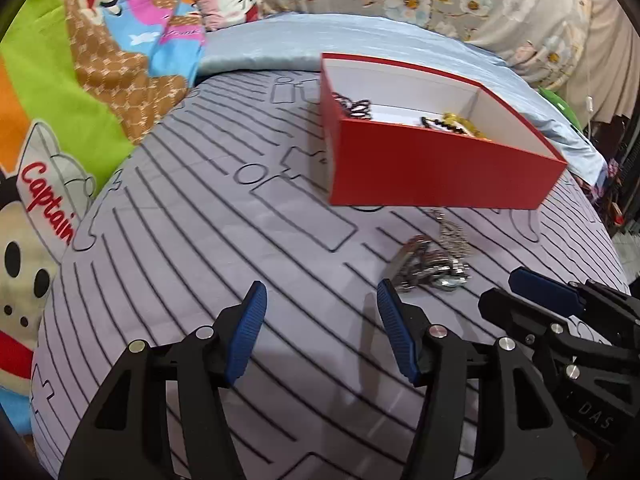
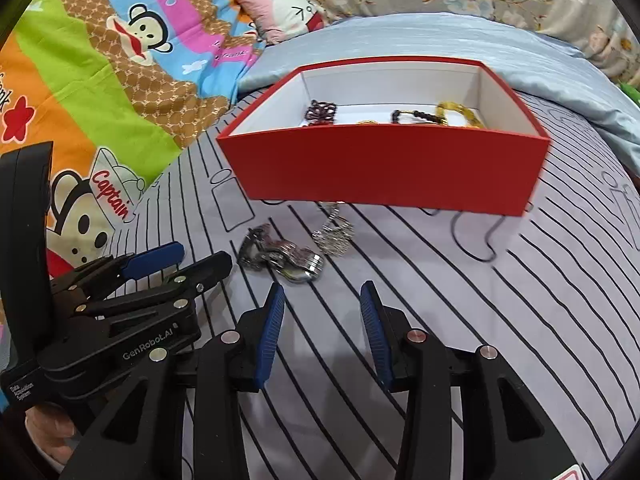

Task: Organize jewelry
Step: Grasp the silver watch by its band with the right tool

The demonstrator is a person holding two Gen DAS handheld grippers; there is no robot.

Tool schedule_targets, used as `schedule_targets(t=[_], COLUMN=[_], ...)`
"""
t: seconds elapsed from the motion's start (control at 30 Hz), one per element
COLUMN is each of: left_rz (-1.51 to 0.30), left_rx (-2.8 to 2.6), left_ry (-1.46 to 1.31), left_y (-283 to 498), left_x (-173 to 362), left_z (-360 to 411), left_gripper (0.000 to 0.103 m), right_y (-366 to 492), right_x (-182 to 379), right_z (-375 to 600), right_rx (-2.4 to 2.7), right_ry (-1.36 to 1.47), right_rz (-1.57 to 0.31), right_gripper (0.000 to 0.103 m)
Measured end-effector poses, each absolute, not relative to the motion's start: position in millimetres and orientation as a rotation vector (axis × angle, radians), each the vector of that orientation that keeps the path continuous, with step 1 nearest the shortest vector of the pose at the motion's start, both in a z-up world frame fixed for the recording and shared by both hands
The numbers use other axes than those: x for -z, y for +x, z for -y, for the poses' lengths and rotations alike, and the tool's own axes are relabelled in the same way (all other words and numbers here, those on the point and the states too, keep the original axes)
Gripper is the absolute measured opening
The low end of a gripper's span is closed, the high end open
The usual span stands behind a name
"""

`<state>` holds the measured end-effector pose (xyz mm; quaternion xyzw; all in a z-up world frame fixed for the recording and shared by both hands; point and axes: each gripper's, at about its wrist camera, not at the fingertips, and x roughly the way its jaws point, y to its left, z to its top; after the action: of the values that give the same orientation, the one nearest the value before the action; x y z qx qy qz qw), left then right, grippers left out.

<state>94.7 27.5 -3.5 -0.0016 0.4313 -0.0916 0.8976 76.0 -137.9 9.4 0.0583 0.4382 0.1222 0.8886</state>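
We take the red box (image 1: 432,168) as our landmark; it sits on the striped grey sheet (image 1: 200,240), its open top showing white inner walls. Inside it we see a dark beaded piece (image 2: 322,111) toward the left wall and a gold chain (image 2: 460,114) with black beads toward the right.

Just in front of the box's near wall lie a silver watch (image 2: 288,258) and, closer to the box, a silver chain bracelet (image 2: 334,234), one end of which reaches the box's lower edge.

Our left gripper (image 1: 322,334) stands in front of the box, jaws parted wide and holding nothing, only bare sheet between them; its right fingertip (image 1: 387,292) is just beside the watch. Our right gripper (image 2: 322,320) also stands in front of the box with the watch just beyond its tips; its jaws are parted less widely and grip nothing.

The sheet in front of the box and to its left lies open as far as the cartoon blanket (image 1: 72,112). Behind the box a blue cloth (image 2: 400,40) borders the sheet.
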Motion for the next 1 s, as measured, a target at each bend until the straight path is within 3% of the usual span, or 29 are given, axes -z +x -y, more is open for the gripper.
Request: schedule_targets(t=[0.37,0.57,0.73,0.8,1.0], left_rz=[-0.898,-0.894,-0.895,-0.896,-0.88], left_rx=[0.149,0.153,0.156,0.164,0.21], left_ry=[-0.041,-0.039,-0.043,-0.046,-0.038], left_y=[97,98,97,97,96], left_x=[5,6,5,5,-6], left_z=[-53,-53,-53,-52,-34], left_gripper=[0.054,0.054,0.054,0.054,0.054], right_y=[109,114,107,102,84], right_x=[-6,-3,-3,-5,-14], right_z=[107,101,103,107,137], right_rx=[-0.329,-0.356,-0.36,-0.364,-0.296], right_ry=[0.003,-0.025,-0.009,0.013,0.101], right_rz=[-0.913,-0.928,-0.931,-0.929,-0.911], right_gripper=[0.039,0.022,0.022,0.01,0.01])
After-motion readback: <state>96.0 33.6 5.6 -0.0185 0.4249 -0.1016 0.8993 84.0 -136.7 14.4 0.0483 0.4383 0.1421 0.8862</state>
